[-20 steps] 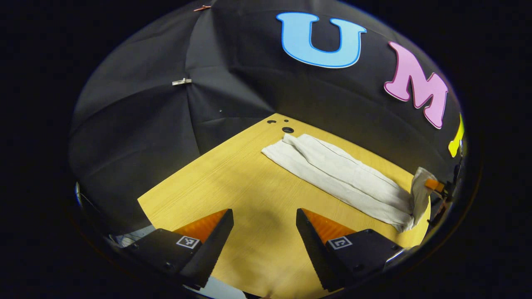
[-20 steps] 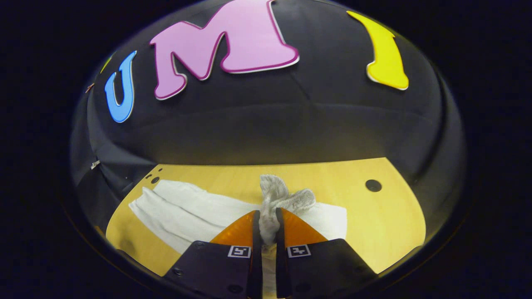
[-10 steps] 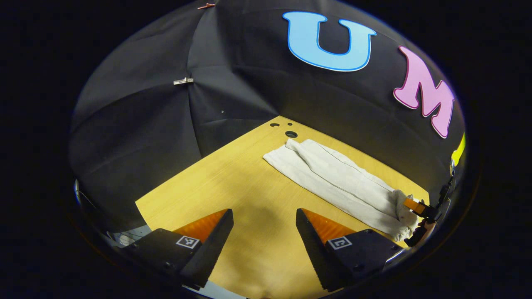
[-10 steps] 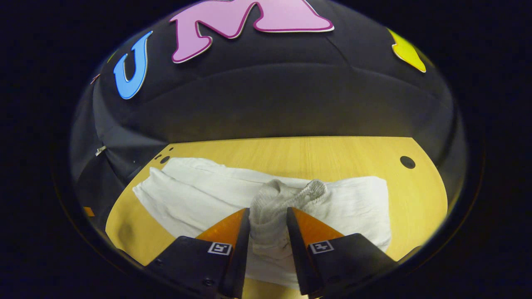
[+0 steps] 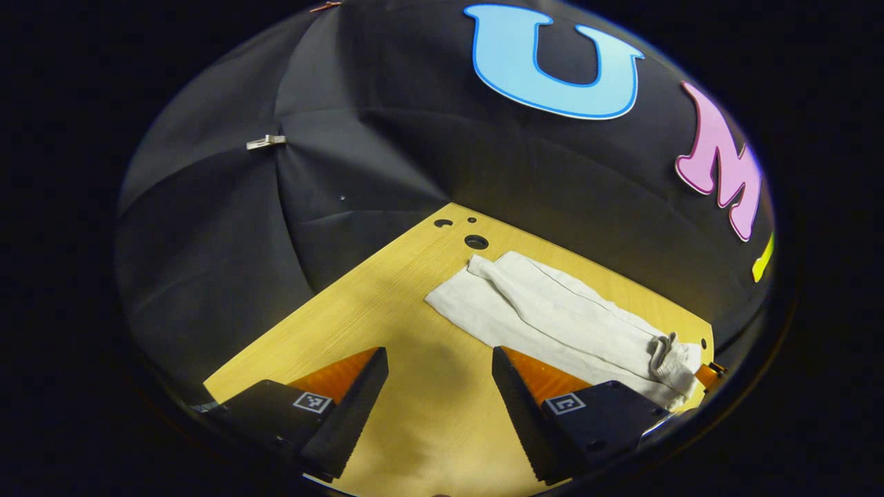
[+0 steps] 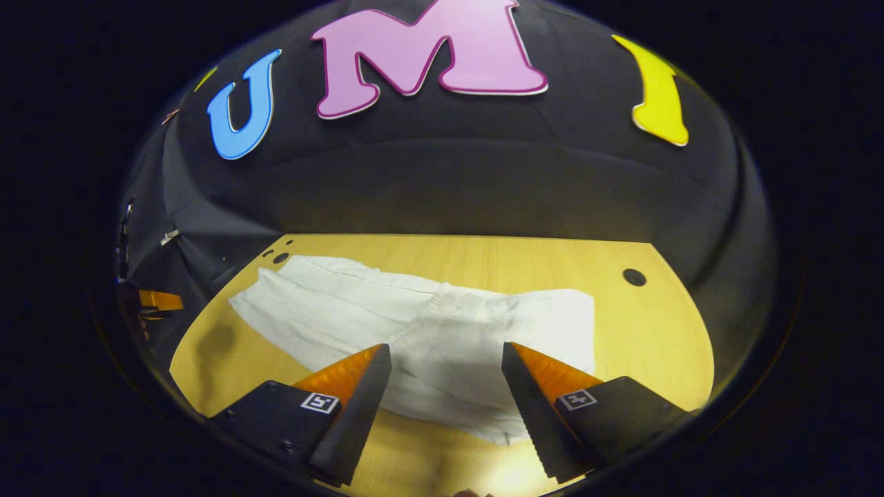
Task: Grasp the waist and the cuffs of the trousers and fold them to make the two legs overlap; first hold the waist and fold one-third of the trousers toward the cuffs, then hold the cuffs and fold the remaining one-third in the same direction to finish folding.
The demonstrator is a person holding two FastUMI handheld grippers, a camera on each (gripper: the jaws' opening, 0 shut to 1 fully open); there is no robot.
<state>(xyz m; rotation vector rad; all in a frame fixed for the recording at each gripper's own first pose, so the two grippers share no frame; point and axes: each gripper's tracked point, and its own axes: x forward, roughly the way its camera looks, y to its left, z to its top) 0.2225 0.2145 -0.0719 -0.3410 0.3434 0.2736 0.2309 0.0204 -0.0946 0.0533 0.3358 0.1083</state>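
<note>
White trousers (image 5: 552, 310) lie flat in a long strip on the wooden table (image 5: 373, 310), legs overlapped. Their cuffs (image 5: 463, 290) point toward the table's far corner. The waist end (image 6: 483, 331) lies folded over onto the legs, with a crumpled edge (image 5: 663, 352). My right gripper (image 6: 442, 407) hovers open just over and in front of that folded waist, nothing between its fingers. My left gripper (image 5: 438, 407) is open above bare table, short of the trousers' long side. The right gripper's tip (image 5: 708, 373) peeks in by the waist end, and the left gripper (image 6: 155, 301) shows far left.
The table has a round hole (image 5: 476, 241) and smaller holes near the cuffs, and another hole (image 6: 633, 277) at the right. Black cloth walls close in behind the table. A metal clip (image 5: 266, 141) hangs on the wall seam.
The right gripper lowered the lifted waist onto the legs, opened and let it go, then drew back a little. The left gripper stayed open and shifted slightly.
</note>
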